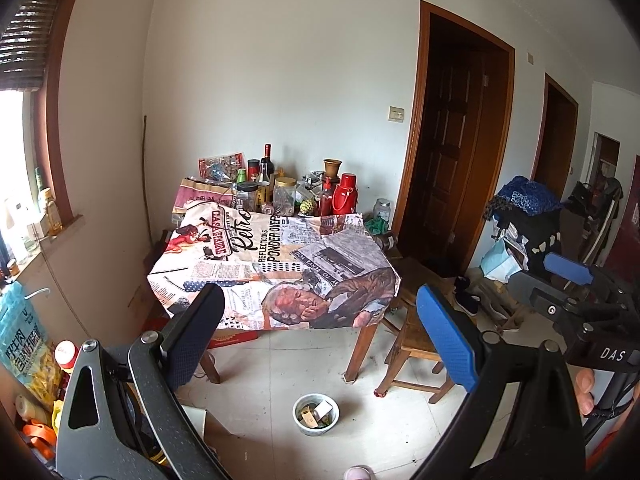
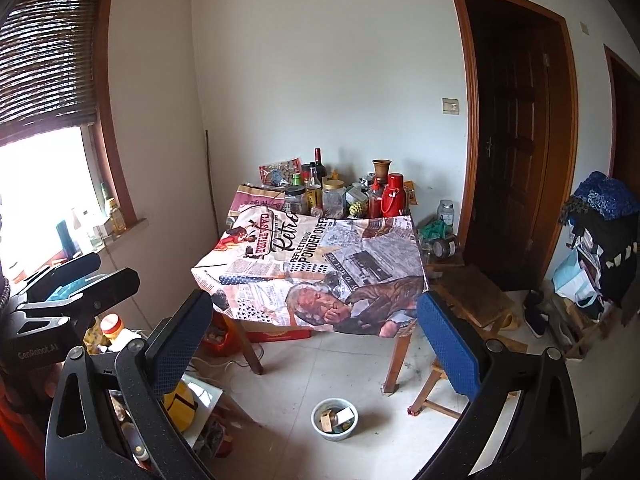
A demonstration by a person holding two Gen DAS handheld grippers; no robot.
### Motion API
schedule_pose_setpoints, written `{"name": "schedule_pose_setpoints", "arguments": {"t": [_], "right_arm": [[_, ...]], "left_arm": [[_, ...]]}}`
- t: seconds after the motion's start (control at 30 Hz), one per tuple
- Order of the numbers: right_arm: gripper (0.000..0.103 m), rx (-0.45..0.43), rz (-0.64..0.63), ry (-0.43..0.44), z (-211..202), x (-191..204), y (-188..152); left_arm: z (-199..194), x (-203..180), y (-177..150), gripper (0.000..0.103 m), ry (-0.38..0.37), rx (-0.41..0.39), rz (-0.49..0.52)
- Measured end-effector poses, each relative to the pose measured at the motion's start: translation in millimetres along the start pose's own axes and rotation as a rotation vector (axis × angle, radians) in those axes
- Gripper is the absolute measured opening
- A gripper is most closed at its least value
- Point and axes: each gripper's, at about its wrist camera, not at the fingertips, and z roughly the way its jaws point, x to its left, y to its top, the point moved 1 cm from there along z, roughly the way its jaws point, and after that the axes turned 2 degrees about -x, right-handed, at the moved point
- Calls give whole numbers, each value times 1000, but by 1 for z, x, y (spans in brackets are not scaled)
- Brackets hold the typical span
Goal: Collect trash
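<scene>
A small white bin (image 1: 316, 414) stands on the tiled floor in front of the table, with boxes and scraps inside; it also shows in the right wrist view (image 2: 335, 419). The table (image 1: 276, 268) wears a newspaper-print cloth, also seen in the right wrist view (image 2: 320, 272). My left gripper (image 1: 320, 336) is open and empty, held high, well back from the table. My right gripper (image 2: 316, 340) is open and empty too. Each gripper shows in the other's view: the right one (image 1: 568, 280) at the right, the left one (image 2: 76, 276) at the left.
Bottles, jars and a red flask (image 1: 344, 198) crowd the table's back edge. A wooden stool (image 1: 416, 344) stands right of the table. Snack bags and bottles (image 1: 24, 344) sit at the left under the window. Bags and clothes (image 1: 524, 232) pile by the dark doors.
</scene>
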Motion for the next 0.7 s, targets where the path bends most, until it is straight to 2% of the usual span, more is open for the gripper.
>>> {"name": "schedule_pose_setpoints", "arguments": {"t": [0.7], "right_arm": [[102, 1, -4, -4, 5, -3, 7]], "left_arm": [[10, 4, 7, 97, 0, 0, -35]]}}
